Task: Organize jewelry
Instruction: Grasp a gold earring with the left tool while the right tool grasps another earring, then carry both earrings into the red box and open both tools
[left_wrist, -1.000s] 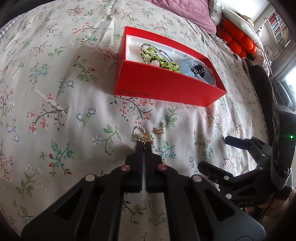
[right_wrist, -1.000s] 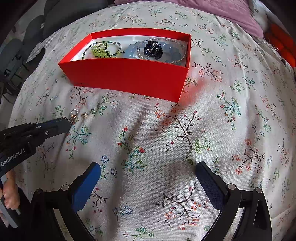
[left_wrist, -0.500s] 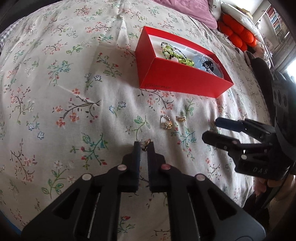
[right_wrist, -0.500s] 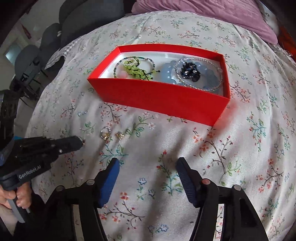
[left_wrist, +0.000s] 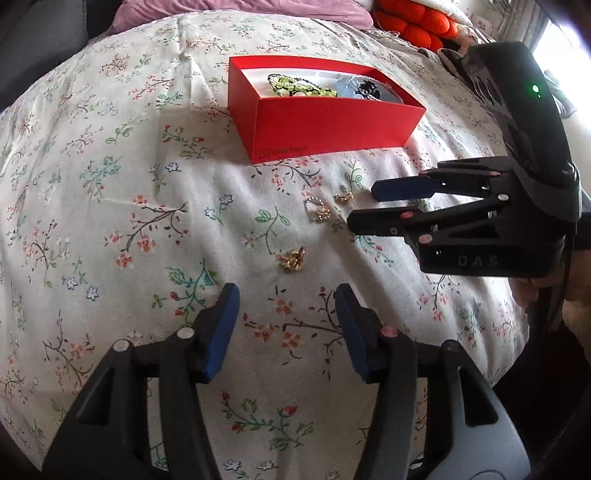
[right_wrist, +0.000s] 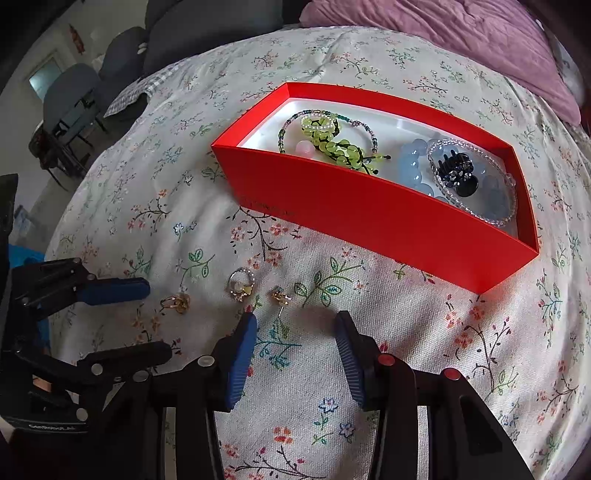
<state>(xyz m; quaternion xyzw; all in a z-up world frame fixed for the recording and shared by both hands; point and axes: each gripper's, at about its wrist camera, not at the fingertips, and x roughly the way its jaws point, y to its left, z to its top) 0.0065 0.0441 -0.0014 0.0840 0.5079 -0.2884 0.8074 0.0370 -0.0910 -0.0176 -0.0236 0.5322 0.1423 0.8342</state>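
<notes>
The left gripper is opening, nothing between its fingers, just behind a gold earring lying on the floral bedspread. The right gripper is closing, empty, near 2 more pieces: a ring and a stud. The red box lies beyond them.

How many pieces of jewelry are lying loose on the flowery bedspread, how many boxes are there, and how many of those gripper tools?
Loose gold pieces on the bedspread: 3, a ring, a small stud and a clustered piece
Red box holding beaded jewelry: 1
Grippers: 2, the left gripper and the right gripper
Total: 6
</notes>
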